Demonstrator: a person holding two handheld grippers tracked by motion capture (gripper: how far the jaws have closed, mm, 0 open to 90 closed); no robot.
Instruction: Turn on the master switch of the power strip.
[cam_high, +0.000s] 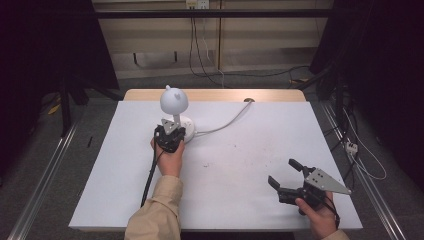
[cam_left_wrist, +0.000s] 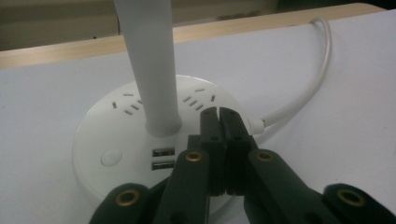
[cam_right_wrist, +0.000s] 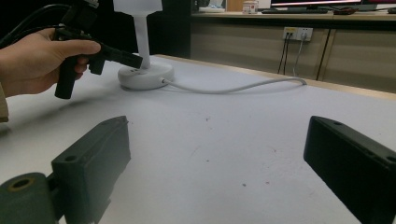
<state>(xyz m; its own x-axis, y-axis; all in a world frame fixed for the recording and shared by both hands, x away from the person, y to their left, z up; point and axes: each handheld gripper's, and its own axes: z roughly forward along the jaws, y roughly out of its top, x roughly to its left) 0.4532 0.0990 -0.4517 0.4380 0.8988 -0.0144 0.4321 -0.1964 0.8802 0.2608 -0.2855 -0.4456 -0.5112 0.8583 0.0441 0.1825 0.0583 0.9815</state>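
We see our left gripper (cam_left_wrist: 218, 114), jaws pressed together on nothing, resting over the lamp base (cam_left_wrist: 116, 135) at the bench's (cam_high: 250, 165) far left; our right gripper (cam_high: 286, 176) hovers wide open, well apart.

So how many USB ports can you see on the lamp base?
2. Both sit on the lamp base just in front of the stem, stacked one above the other, left of the left gripper. Its shut jaws may hide more.

Dim, even overhead light, soft shadows, dark surroundings, and slightly soft, grainy close views.
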